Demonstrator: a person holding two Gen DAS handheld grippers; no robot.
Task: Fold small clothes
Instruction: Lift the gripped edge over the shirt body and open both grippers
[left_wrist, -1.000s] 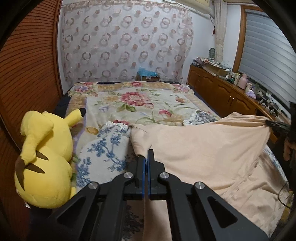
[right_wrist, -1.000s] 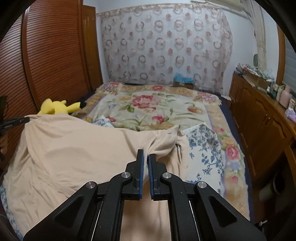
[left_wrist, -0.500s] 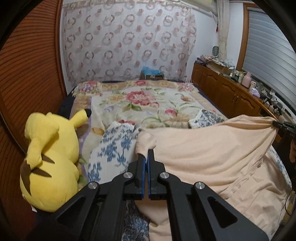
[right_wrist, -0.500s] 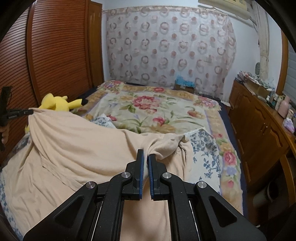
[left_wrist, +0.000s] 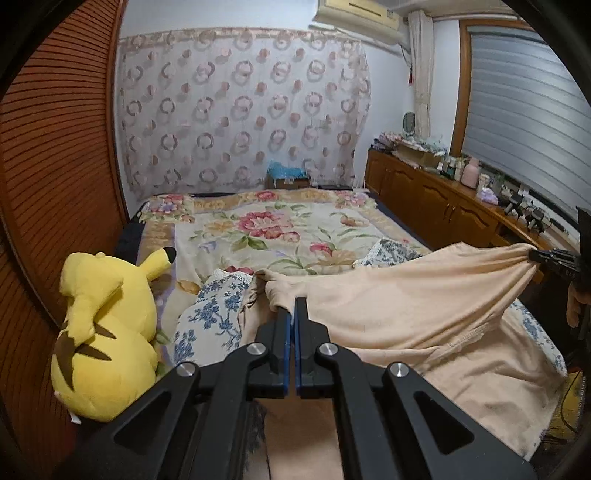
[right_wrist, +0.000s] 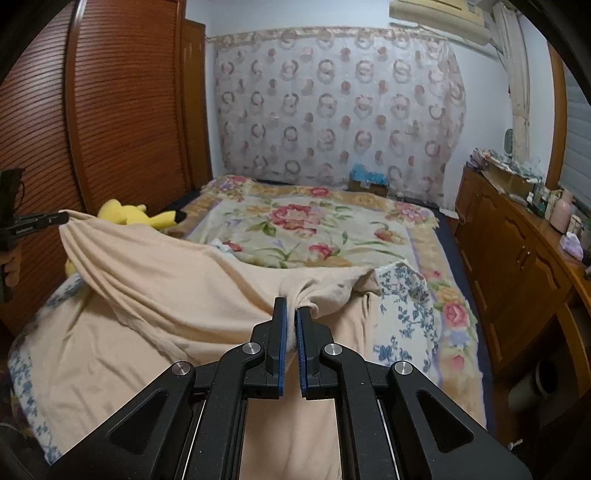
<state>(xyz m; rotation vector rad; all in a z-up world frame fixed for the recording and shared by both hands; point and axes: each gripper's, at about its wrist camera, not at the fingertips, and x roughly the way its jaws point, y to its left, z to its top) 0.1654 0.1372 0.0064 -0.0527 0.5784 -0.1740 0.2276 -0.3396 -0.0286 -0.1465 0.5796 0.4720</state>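
Peach garment (left_wrist: 424, 306): stretched above the bed (left_wrist: 280, 229), lower part draped on it
Left tool (left_wrist: 291, 314): pressed together, pinching one garment corner
Right tool (right_wrist: 291, 314): pinching the bunched opposite corner
Yellow plush (left_wrist: 103, 332): at nine o'clock of the left tool
Blue-print cloth (left_wrist: 210, 317): under the garment

Both grippers raised, lifting peach garment (left_wrist: 406, 295) higher off bed (left_wrist: 280, 229). Top edge now stretched taut between left gripper (left_wrist: 291, 314) and right gripper (right_wrist: 291, 314). More ceiling-side wall in upper frame, air conditioner (left_wrist: 358, 14) now visible.
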